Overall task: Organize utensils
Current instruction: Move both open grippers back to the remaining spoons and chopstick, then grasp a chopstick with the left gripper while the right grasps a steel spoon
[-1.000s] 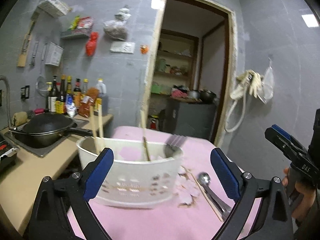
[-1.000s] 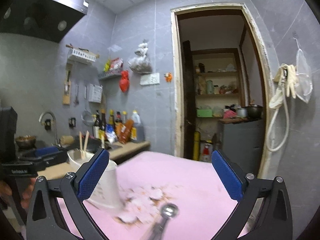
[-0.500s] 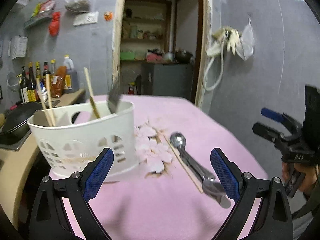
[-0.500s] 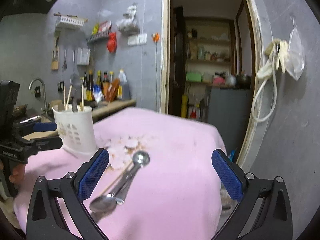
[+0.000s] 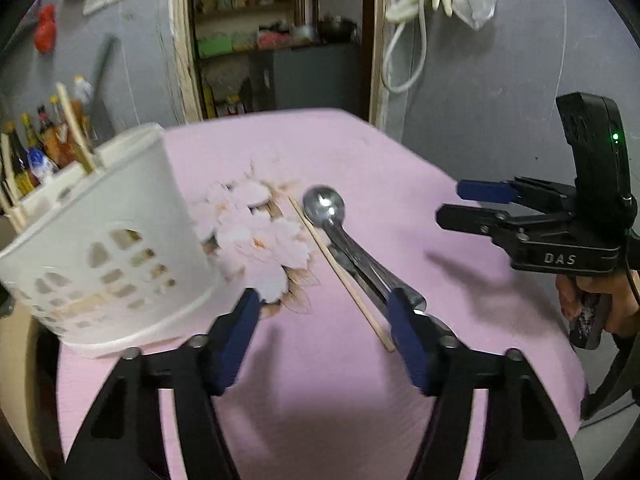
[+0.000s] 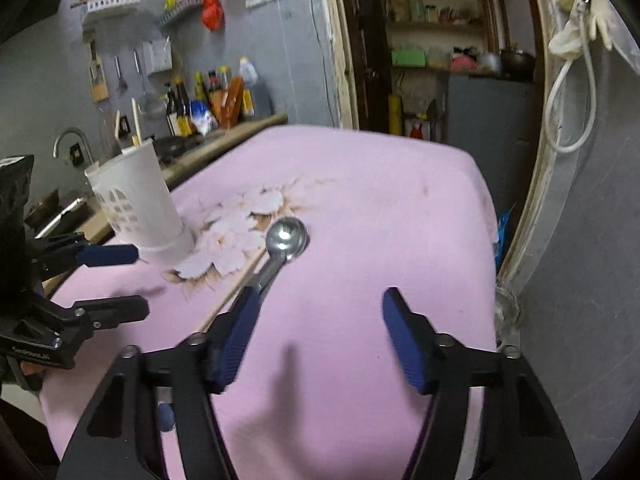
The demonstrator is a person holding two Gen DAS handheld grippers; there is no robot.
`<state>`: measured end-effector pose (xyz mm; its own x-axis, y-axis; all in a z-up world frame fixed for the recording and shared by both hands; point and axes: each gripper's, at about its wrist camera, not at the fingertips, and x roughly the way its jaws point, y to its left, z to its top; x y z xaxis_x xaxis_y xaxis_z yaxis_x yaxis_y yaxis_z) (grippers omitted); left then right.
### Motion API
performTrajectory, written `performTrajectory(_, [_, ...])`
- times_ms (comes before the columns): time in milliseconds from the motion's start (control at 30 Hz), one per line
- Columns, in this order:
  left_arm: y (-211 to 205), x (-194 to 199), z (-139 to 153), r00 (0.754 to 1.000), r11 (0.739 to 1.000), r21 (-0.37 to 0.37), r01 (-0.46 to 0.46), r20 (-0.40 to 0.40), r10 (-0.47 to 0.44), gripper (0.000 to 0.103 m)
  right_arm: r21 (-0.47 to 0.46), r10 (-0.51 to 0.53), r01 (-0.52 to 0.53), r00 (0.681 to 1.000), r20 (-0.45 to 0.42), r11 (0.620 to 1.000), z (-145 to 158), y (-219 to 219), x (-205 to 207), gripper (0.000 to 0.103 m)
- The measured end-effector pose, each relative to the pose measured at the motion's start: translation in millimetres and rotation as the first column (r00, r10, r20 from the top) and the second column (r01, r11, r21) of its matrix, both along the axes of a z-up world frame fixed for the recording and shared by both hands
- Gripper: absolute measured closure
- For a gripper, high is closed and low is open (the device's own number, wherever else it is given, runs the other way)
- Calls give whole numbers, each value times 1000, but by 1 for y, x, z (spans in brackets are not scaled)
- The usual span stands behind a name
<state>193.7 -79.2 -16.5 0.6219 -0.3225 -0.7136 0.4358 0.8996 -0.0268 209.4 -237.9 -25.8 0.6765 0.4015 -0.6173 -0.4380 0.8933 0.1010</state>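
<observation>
Spoons (image 5: 352, 248) of polished metal lie together on the pink tablecloth (image 5: 320, 380), bowl end away from the cameras, with a single wooden chopstick (image 5: 340, 272) just beside them on the side of the holder. In the left wrist view their handles run under the right-hand fingertip of the left gripper (image 5: 324, 320), while the chopstick's near end lies between its two blue pads. The left gripper's jaws have just been closing and stand partly apart, pressing on nothing. In the right wrist view the spoon handles and chopstick pass behind the left-hand finger of the right gripper (image 6: 316, 320); its jaws, likewise just narrowed, stand apart over bare cloth, gripping nothing. A white perforated utensil holder (image 5: 108, 248), beyond and to the left of the left gripper, stands on the cloth and carries upright chopsticks (image 5: 76, 136). A pale flower print (image 5: 256, 240) lies between holder and spoons. Sauce bottles (image 6: 208, 96) line the counter beyond, and an open doorway (image 6: 436, 52) shows shelves behind the table.
</observation>
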Motion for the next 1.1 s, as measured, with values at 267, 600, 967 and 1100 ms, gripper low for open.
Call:
performTrajectory(267, [-5,48,-17,988,997,-49,-56,-146,48,73,23,39,-36,994,-107,999,-12,-2,35,63])
performTrajectory(600, [-17,81,-28,972,995,-48,-90,-222,78,83,41,118,-112,971,-206,993,-19,16,84,74])
performTrajectory(967, [-19,95,-27,962,987,-26,-156,-232,146,96,134,200,-166,934,-297,977,-25,38,129,77])
performTrajectory(1100, [-19,90,-27,960,985,-17,-171,-228,163,99,96,196,-176,939,-284,980,-25,42,121,98])
